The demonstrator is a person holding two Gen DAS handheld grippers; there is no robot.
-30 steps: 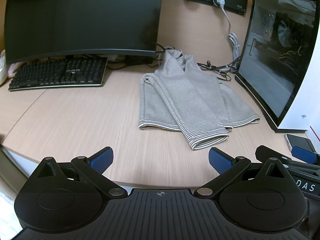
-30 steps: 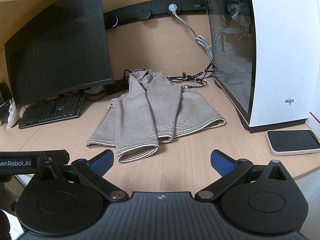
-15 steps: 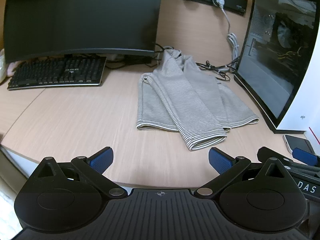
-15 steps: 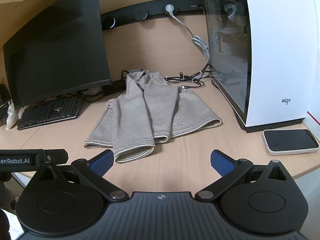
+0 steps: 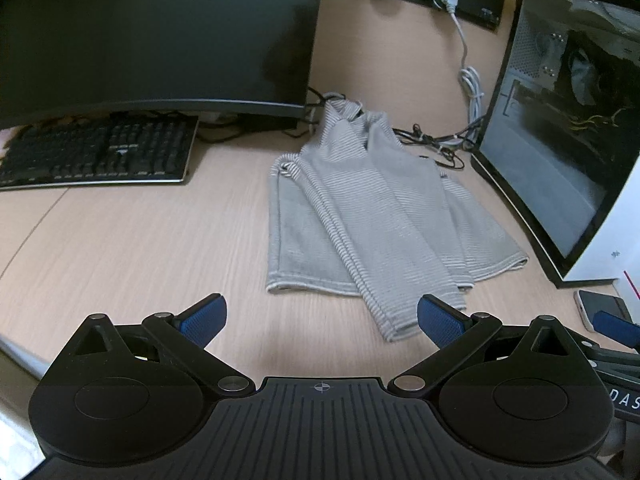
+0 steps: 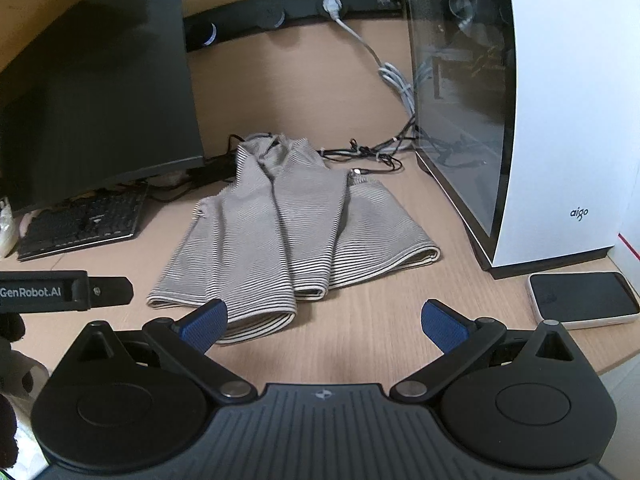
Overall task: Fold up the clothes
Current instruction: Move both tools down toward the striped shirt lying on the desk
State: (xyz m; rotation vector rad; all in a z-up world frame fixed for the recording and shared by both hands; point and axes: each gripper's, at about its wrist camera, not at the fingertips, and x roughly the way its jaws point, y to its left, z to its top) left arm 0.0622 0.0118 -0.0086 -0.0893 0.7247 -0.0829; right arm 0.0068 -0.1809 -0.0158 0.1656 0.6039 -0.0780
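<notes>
While you held both over the desk point(image 5: 120, 240):
Left tool point(image 5: 320, 316): spread wide, empty.
Right tool point(image 6: 324, 320): likewise.
Striped garment point(image 5: 372, 216): lay between monitor point(image 5: 160, 32) and PC case point(image 6: 540, 120).
Right view only: whole phone point(image 6: 582, 298).

My left view: monitor point(image 5: 152, 32) cropped top and left | keyboard point(image 5: 92, 154) far rows tucked under the screen | phone point(image 5: 600, 306) half behind my right tongs point(image 5: 616, 326) | striped garment point(image 6: 280, 232) near hem masked by a blue pad point(image 6: 204, 322) | computer case point(image 6: 540, 112) cut by the top edge, interior too dim to read
</notes>
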